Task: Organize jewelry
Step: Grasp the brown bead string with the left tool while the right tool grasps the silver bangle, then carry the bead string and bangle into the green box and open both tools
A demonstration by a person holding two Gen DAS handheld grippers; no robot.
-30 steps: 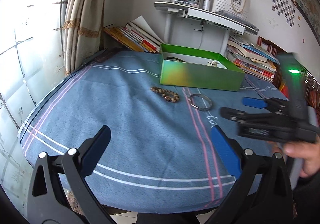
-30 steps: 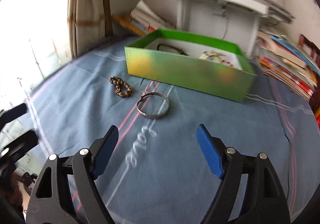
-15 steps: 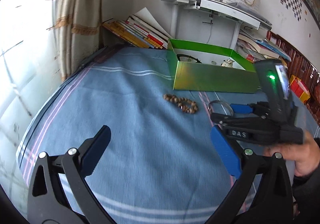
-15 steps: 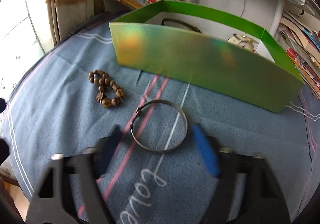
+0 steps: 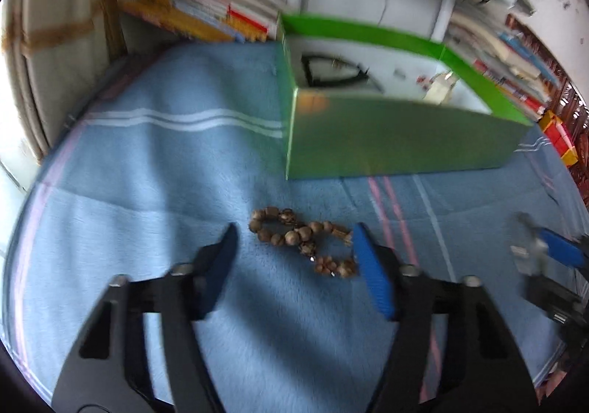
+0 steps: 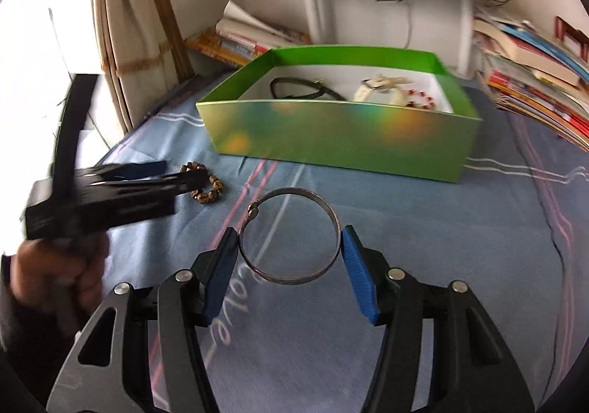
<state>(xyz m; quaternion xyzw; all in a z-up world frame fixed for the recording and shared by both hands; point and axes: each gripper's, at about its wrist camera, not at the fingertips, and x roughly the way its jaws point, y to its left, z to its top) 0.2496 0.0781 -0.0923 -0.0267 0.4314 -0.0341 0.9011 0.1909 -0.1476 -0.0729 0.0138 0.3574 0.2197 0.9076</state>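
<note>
I have the silver bangle (image 6: 291,235) lying flat on the blue cloth of the tabletop (image 6: 478,265), squarely between the fingers of my right gripper (image 6: 289,258); they stand wide, the left pad touching or just shy of the rim and the right pad just beside it, nothing clamped yet. At ten o'clock from the bangle lies the wooden bead bracelet (image 5: 303,242), bracketed by my left gripper (image 5: 294,258), also wide open and empty. The green box (image 6: 342,140) sits at twelve o'clock, already holding a dark cord and other pieces. I judge both pickups are in hand: next I must close on each piece, gently on the thin bangle so it doesn't skid, then lift toward the box.
</note>
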